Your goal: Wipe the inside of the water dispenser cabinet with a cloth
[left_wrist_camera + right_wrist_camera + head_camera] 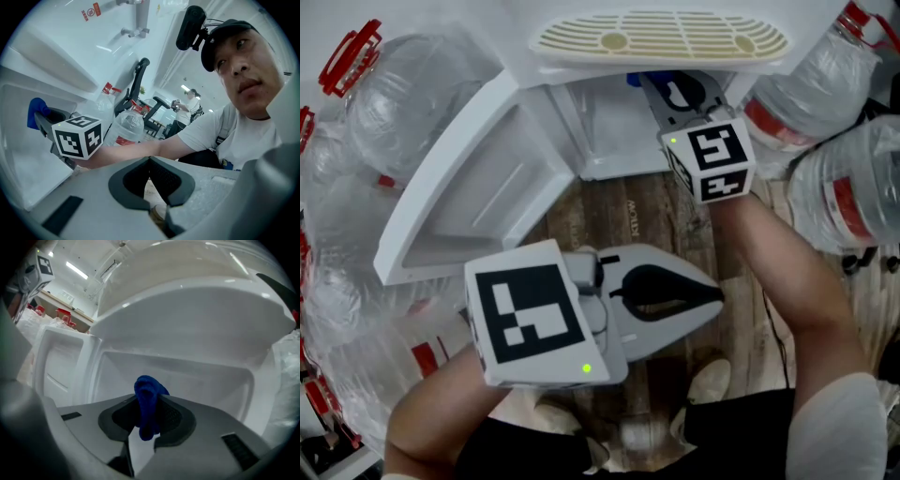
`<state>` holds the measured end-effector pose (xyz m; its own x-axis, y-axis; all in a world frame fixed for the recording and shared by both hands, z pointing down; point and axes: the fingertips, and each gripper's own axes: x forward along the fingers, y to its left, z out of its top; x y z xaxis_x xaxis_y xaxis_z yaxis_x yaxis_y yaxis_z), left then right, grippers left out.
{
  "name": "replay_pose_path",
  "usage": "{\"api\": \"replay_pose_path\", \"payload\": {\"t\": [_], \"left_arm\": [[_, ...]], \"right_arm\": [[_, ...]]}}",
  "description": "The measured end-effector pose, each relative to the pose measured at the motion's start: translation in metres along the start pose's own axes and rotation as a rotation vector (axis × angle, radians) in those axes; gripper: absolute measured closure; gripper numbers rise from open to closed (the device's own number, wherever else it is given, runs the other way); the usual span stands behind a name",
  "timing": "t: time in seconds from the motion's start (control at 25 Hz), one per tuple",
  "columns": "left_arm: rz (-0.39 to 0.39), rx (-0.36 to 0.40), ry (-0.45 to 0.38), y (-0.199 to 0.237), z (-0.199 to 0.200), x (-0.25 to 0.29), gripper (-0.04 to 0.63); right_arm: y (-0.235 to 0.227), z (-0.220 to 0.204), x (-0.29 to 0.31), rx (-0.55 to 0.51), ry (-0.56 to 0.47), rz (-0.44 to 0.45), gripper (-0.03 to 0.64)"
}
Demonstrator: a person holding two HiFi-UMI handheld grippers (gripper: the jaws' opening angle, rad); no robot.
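The white water dispenser's cabinet (609,141) stands with its door (478,178) swung out to the left. My right gripper (656,82) reaches into the cabinet mouth, shut on a blue cloth (636,79). In the right gripper view the blue cloth (147,390) hangs bunched between the jaws of the right gripper (149,404), with the cabinet's white back wall (197,376) just ahead. My left gripper (715,298) hovers lower, over the floor, shut with nothing in it. From the left gripper (150,160) I see the right gripper's marker cube (77,137) and the cloth (36,112).
Large clear water bottles crowd both sides: at the left (403,103) and at the right (848,187), (811,89). The dispenser's cream drip grille (661,37) overhangs the cabinet. Wooden floor (619,220) lies below, with the person's shoes (708,380) close by.
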<state>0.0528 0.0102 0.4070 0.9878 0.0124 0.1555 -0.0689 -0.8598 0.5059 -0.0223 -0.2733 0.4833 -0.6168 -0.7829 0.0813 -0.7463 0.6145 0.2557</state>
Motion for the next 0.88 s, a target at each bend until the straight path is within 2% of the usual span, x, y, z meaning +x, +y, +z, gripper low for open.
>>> {"api": "replay_pose_path", "payload": {"t": [0.4,0.88], "left_arm": [[-0.005,-0.003,-0.004,-0.002,0.000,-0.009,0.595],[-0.023,0.000,-0.025,-0.004,0.003,-0.018,0.595]], "right_arm": [[-0.043,-0.023,0.023,0.104,0.081,-0.223,0.532],[-0.065,-0.033,0.016,0.214,0.148,-0.367,0.534]]}}
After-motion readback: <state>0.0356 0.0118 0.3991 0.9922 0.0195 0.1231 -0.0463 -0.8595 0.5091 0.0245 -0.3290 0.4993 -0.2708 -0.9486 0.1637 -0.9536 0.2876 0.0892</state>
